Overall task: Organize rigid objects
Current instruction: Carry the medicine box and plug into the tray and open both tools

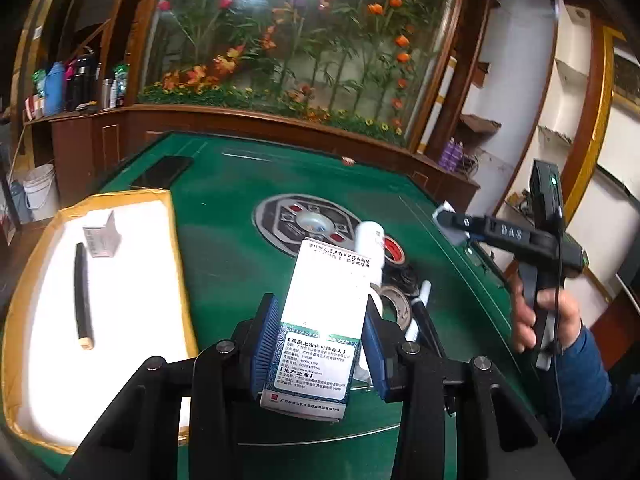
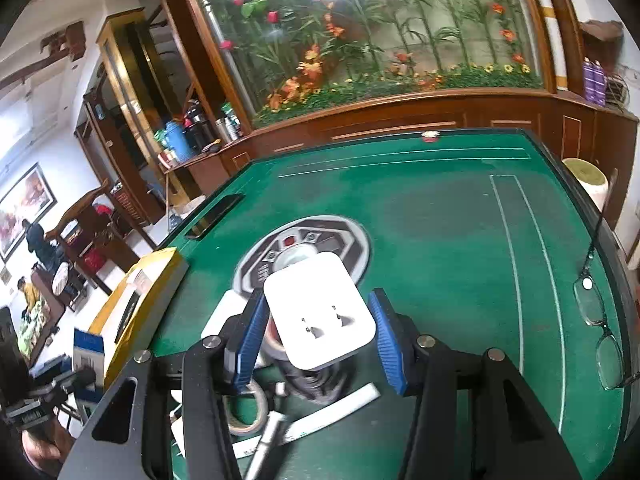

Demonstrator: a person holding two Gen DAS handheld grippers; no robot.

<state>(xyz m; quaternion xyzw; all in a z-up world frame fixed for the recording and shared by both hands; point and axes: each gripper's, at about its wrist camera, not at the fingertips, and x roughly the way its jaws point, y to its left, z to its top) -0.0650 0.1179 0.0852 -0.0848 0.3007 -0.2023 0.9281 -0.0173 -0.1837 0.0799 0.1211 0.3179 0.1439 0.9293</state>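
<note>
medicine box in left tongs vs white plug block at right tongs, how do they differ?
The medicine box is tall and printed with text and green panels; the white plug block is plain, squarish and round-cornered, with socket slots. The left tongs press both pads on the box; the right tongs show gaps beside the block, so a grip is unclear. Both are rigid and mostly white.

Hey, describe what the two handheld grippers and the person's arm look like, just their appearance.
Both the left gripper and the right gripper have black angular linkage frames with silver bolts and ribbed blue finger pads. From the side, one shows white "DAS" lettering, a black cable and green lights. The hand wears a blue sleeve.
</note>
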